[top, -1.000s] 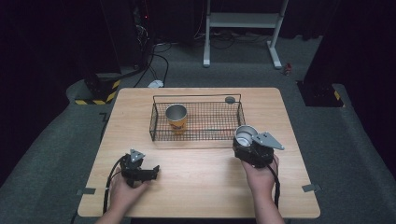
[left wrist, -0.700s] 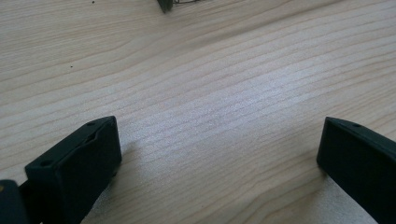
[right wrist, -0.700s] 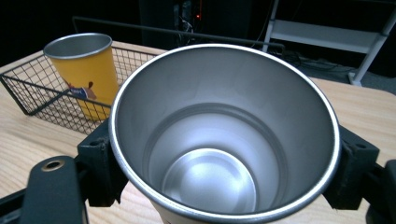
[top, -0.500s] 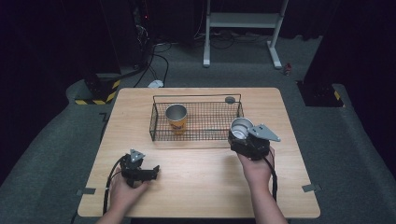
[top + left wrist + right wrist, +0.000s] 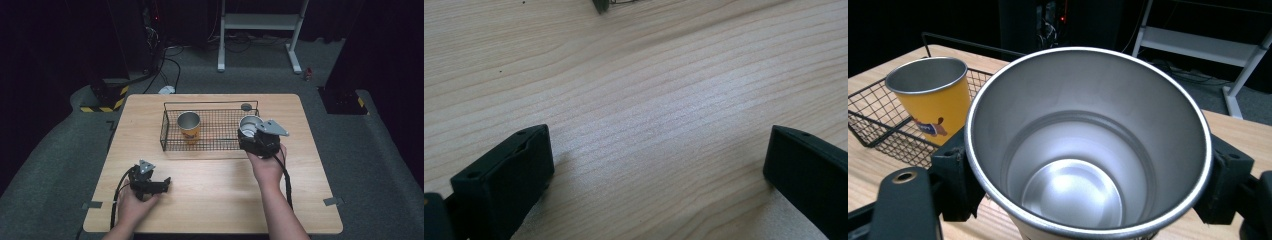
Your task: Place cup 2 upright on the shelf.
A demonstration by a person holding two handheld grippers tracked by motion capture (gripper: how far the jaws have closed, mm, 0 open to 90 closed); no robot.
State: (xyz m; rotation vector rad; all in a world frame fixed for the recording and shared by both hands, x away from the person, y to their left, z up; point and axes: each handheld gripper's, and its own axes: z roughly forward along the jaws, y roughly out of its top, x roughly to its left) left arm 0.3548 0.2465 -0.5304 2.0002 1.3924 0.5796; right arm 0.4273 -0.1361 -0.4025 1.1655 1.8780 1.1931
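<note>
Steel cup (image 5: pixel 1088 150) sits squeezed between the two black jaws of the right gripper (image 5: pixel 252 134), which holds it upright with its open mouth up and nothing inside. In the high view this cup (image 5: pixel 248 125) is at the right end of the black wire basket (image 5: pixel 172 142), over the near right corner. A yellow cup (image 5: pixel 189 127) stands upright inside the basket, toward its left side, well apart from the held one. The left gripper (image 5: pixel 161 184) rests low on the wooden table (image 5: pixel 215 200) near the left front, its jaws spread wide with only bare wood between them.
</note>
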